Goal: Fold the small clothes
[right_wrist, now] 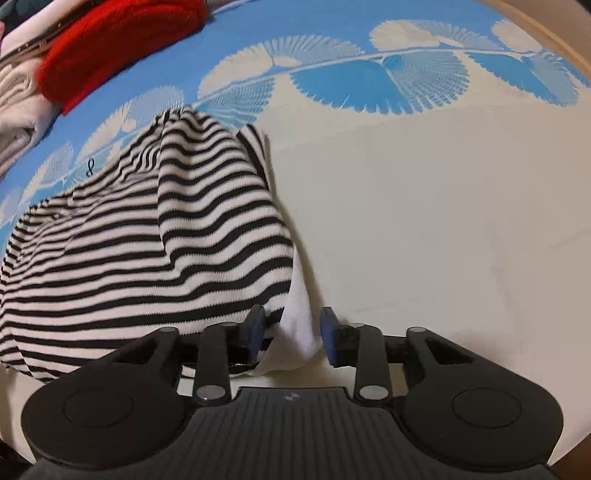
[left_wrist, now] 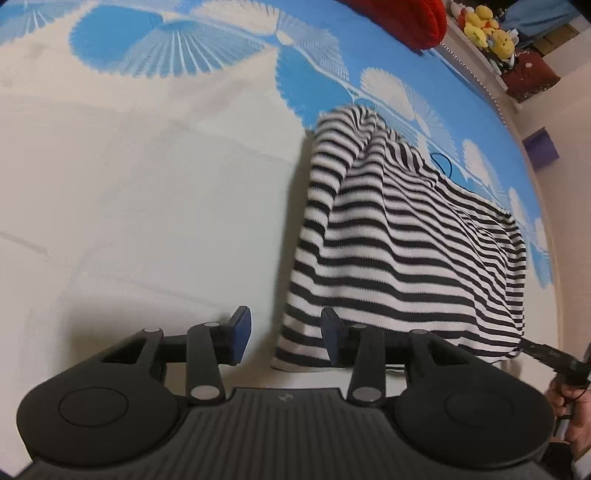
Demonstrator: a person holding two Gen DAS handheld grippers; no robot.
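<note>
A black-and-white striped garment (left_wrist: 399, 251) lies bunched on the bed sheet; it also shows in the right wrist view (right_wrist: 147, 236). My left gripper (left_wrist: 286, 338) is open, its blue pads on either side of the garment's near left corner, the cloth reaching between them. My right gripper (right_wrist: 291, 338) is open, with the garment's near right corner and its white inner side (right_wrist: 295, 332) lying between the pads. The other gripper's tip and the hand holding it (left_wrist: 554, 360) show at the right edge of the left wrist view.
The sheet is cream with a blue fan pattern (left_wrist: 184, 48). A red cloth (right_wrist: 118, 40) and folded white clothes (right_wrist: 18, 107) lie at the far side. Yellow plush toys (left_wrist: 487, 29) and a purple box (left_wrist: 541, 147) stand beyond the bed's edge.
</note>
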